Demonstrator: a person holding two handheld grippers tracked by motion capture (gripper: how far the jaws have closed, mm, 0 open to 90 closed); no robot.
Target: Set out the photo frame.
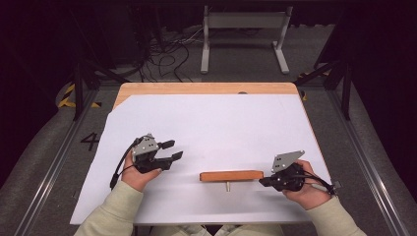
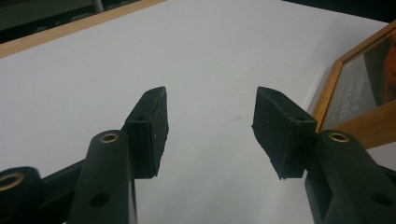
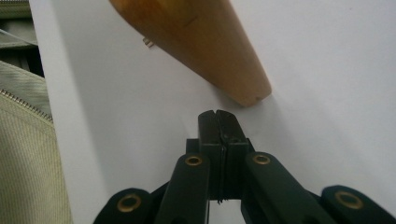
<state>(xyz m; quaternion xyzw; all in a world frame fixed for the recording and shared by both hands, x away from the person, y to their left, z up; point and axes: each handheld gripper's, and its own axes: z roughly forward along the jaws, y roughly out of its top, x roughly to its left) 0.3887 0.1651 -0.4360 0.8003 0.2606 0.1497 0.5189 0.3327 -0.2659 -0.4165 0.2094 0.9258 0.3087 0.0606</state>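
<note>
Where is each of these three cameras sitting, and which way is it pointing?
High view: above the person's side of the table, looking forward and down at the white sheet; both forearms, left tongs and right tongs show.
Left gripper view: rides on the left tongs, looking along their open jaws over the sheet.
Right gripper view: rides on the right tongs, jaws shut, facing the wooden frame's end; a beige sleeve shows.
Shared: all three views show the wooden frame.

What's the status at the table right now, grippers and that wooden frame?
Left gripper open, empty. Right gripper shut, empty, tips just short of the wooden frame. Frame standing on the white sheet. Nothing in the way.
</note>
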